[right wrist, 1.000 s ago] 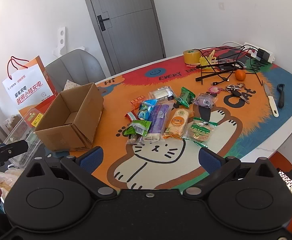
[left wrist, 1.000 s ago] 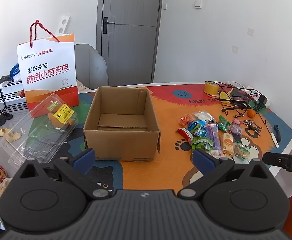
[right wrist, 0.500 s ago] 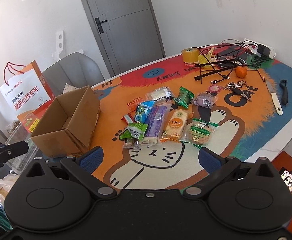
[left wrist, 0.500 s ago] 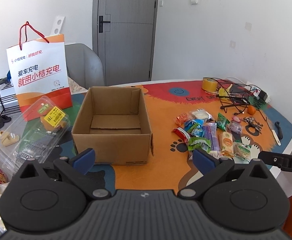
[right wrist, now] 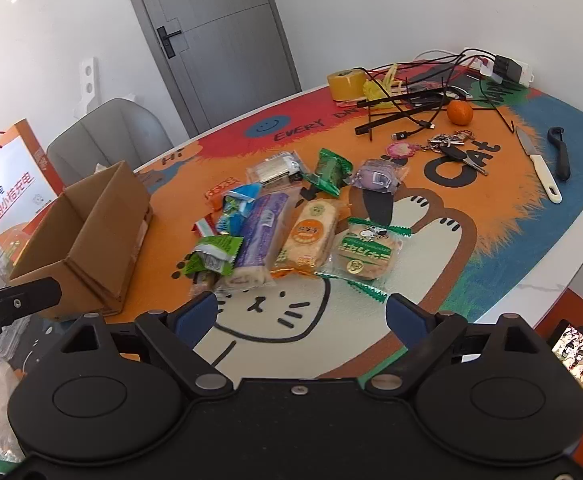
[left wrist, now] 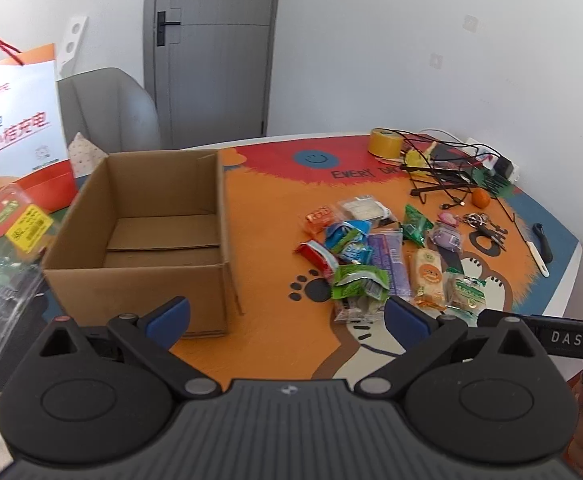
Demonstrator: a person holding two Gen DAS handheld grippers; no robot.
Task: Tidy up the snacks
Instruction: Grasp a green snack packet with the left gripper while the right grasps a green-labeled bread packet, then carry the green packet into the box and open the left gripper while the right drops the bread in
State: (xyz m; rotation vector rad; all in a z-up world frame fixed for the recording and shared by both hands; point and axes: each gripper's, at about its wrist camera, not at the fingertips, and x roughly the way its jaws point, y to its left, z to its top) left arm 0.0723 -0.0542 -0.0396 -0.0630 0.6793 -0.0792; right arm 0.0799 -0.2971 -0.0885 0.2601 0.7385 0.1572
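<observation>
Worktop [left wrist: 259, 208] carrying everything. Cardboard box [left wrist: 139, 236] sitting open-topped at 9 o'clock in left wrist view. Snack packets [right wrist: 291, 220] lying clustered on worktop, at box's 3 o'clock, none inside it. Left tool [left wrist: 287, 316] hovering spread wide, gripping nothing. Right tool [right wrist: 301, 316] hovering likewise, snacks at 12 o'clock.

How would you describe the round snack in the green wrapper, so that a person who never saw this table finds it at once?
Start from the open cardboard box on the cat-print table mat; the heap of snack packets lies to its right. At the heap's near right corner, beside the orange-labelled cake bar, lies the round snack. It alone is a disc, in clear wrap with a green label and zigzag green ends.
</observation>
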